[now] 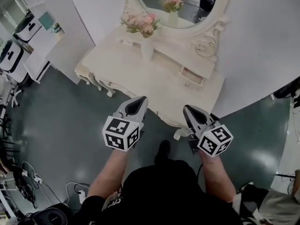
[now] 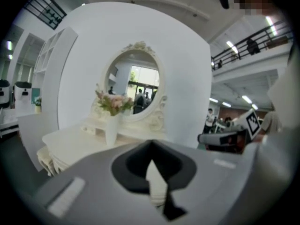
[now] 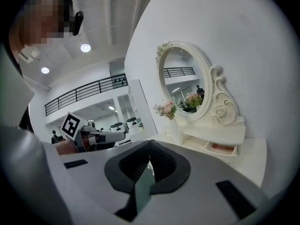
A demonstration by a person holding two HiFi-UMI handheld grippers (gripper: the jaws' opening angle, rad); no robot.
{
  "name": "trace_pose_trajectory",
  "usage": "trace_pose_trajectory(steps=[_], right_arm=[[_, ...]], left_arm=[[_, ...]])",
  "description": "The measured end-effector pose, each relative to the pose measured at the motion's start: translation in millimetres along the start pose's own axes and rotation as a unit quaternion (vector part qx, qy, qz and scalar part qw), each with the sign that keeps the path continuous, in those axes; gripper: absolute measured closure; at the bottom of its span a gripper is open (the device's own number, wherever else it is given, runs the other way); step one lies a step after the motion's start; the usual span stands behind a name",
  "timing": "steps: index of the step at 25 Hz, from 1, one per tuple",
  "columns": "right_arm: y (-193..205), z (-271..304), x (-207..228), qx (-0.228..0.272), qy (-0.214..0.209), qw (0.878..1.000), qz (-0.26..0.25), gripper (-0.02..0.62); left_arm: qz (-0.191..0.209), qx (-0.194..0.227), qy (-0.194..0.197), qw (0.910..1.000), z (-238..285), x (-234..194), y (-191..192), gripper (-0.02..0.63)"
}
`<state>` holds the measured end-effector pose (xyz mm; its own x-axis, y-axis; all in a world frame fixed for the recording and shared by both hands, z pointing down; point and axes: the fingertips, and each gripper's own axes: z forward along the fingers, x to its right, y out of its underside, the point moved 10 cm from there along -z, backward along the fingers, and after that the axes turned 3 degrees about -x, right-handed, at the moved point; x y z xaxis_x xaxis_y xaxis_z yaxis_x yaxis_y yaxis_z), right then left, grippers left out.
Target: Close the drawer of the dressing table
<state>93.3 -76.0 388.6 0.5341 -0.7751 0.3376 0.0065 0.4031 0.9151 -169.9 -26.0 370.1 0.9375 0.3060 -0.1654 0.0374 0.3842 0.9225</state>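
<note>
The cream dressing table (image 1: 140,86) stands ahead of me against a white wall, with an oval mirror (image 1: 176,3) and a vase of pink flowers (image 1: 145,29). Its small upper drawer (image 1: 192,77) on the right stands pulled out, with something reddish inside (image 3: 220,148). My left gripper (image 1: 140,101) is shut and empty, held short of the table's front edge. My right gripper (image 1: 188,109) is also shut and empty, just before the front right corner and below the drawer. The table top (image 2: 70,142) lies beyond the left gripper (image 2: 151,144). The right gripper (image 3: 150,145) points left of the drawer.
A white shelf unit (image 1: 42,36) with appliances stands at the far left. Cables and a power strip (image 1: 33,178) lie on the green floor at lower left. A dark object (image 1: 286,90) sits at the right edge. The person's shoe (image 1: 163,150) is on the floor between the grippers.
</note>
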Motion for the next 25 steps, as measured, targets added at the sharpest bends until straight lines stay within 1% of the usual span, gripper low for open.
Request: trace_pose_trajectory(steps=[7, 13, 21, 25], right_arm=[[-14, 17, 45, -0.013, 0.004, 1.0, 0.001, 0.6], [-17, 36, 63, -0.024, 0.02, 0.999, 0.013, 0.6], [-32, 65, 78, -0.032, 0.093, 0.995, 0.01, 0.598], [-35, 82, 83, -0.046, 0.131, 0.99, 0.0, 0.574]], left_arm=[[0.007, -0.009, 0.01, 0.9999, 50, 4, -24, 0.597], [0.005, -0.023, 0.029, 0.9993, 82, -6, -31, 0.597], [0.019, -0.022, 0.083, 0.9961, 120, -43, -48, 0.597], [0.034, -0.022, 0.115, 0.9925, 135, -61, -56, 0.597]])
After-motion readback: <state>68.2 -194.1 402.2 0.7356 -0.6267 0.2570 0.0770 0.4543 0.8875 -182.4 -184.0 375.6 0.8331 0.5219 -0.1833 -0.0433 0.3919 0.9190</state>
